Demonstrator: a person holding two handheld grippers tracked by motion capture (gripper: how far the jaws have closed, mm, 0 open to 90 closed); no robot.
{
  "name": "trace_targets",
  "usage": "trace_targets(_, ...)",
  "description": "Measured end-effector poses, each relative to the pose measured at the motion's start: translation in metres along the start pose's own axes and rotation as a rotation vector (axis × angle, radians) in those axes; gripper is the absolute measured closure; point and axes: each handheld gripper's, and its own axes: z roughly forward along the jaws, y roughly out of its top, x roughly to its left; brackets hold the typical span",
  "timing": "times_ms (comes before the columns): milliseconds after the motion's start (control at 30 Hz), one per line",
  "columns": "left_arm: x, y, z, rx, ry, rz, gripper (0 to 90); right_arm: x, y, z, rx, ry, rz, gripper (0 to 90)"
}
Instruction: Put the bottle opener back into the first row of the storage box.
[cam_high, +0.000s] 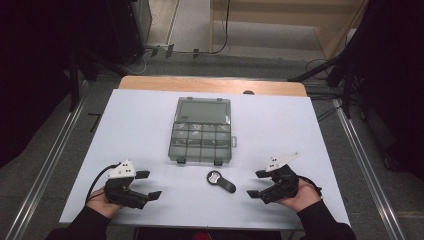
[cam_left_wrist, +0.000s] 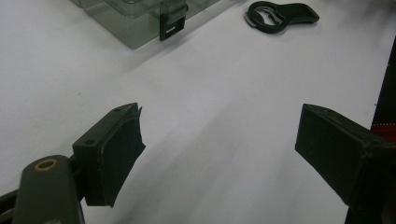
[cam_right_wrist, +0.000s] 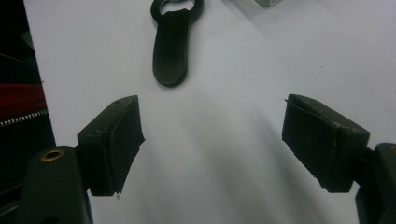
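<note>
A clear grey compartment box lies shut in the middle of the white table; its front corner with a black latch appears in the left gripper view. A black bottle opener lies flat in front of the box, also seen as the opener and the opener. My left gripper rests near the front left, open and empty. My right gripper rests near the front right, open and empty, its jaws pointing toward the opener.
The table's front edge lies just under both hands. A wooden strip runs along the far edge. Dark stands and cables sit on the floor around the table, with metal rails at both sides.
</note>
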Motion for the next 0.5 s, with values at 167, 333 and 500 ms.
trace_targets(167, 0.000, 0.000, 0.000, -0.002, 0.000, -0.001, 14.4, 0.000, 0.005, 0.003, 0.004, 0.028, -0.026, 21.6)
trace_targets(333, 0.000, 0.000, 0.000, -0.002, 0.000, -0.001, 14.4, 0.000, 0.008, 0.006, 0.000, 0.048, -0.038, 21.8)
trace_targets(500, 0.000, 0.000, 0.000, -0.001, 0.000, 0.000, 14.4, 0.000, 0.011, 0.009, 0.003, 0.056, -0.047, 22.6)
